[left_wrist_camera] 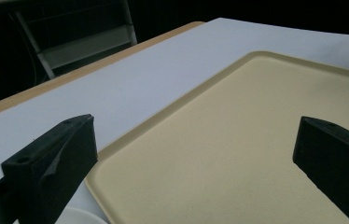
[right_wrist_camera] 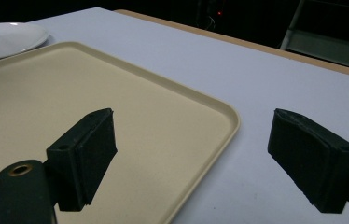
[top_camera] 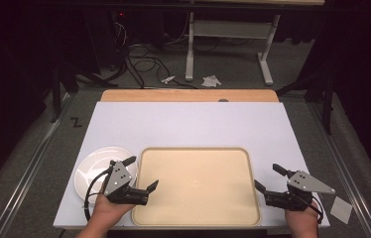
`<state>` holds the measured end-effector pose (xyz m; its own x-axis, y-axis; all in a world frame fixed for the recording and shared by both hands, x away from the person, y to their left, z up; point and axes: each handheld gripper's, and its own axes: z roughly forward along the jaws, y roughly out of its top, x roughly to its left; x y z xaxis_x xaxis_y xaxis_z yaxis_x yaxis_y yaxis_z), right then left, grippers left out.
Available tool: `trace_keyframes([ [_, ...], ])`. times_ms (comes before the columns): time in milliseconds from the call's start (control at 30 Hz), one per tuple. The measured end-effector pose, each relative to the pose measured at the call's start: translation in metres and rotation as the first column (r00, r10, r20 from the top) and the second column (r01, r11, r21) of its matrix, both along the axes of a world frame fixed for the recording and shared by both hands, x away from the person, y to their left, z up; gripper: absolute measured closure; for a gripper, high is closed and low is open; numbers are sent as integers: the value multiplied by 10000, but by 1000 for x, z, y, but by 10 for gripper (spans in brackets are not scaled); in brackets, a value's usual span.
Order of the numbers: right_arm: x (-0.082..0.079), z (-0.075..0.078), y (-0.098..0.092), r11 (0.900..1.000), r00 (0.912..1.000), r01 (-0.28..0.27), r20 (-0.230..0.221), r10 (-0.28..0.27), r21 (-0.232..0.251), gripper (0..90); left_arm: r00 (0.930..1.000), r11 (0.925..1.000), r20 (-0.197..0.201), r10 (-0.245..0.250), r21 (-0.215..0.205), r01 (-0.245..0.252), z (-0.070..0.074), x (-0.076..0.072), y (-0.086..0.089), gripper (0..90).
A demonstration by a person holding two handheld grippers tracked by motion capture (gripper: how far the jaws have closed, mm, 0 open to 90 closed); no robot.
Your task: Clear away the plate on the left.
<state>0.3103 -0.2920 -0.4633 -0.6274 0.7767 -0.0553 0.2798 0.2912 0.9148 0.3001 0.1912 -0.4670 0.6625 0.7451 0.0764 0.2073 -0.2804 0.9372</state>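
Flanking an empty beige tray [top_camera: 197,186] at lower centre, long axis left-to-right: left gripper [top_camera: 141,173] spread over its left edge beside a white plate [top_camera: 94,168], right gripper [top_camera: 269,177] spread just off its right edge.

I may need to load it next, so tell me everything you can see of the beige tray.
The tray is a flat, matte beige rectangle with rounded corners and a low raised rim, plastic by its look. It lies empty and level on the white table cover, near the person's edge. The white plate sits just off its left side. Open tongs flank both sides; whether either touches it is unclear.
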Motion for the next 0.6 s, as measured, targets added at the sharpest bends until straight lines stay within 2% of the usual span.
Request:
trace_keyframes([
  [300,1,0,-4,10000,10000,55,60,-56,75,161,9999,9997,-9,170,-176,-170,0,0,12,4],
  [600,1,0,-3,10000,10000,23,69,-23,25,161,9998,9997,124,133,-203,-131,1,0,15,4],
])
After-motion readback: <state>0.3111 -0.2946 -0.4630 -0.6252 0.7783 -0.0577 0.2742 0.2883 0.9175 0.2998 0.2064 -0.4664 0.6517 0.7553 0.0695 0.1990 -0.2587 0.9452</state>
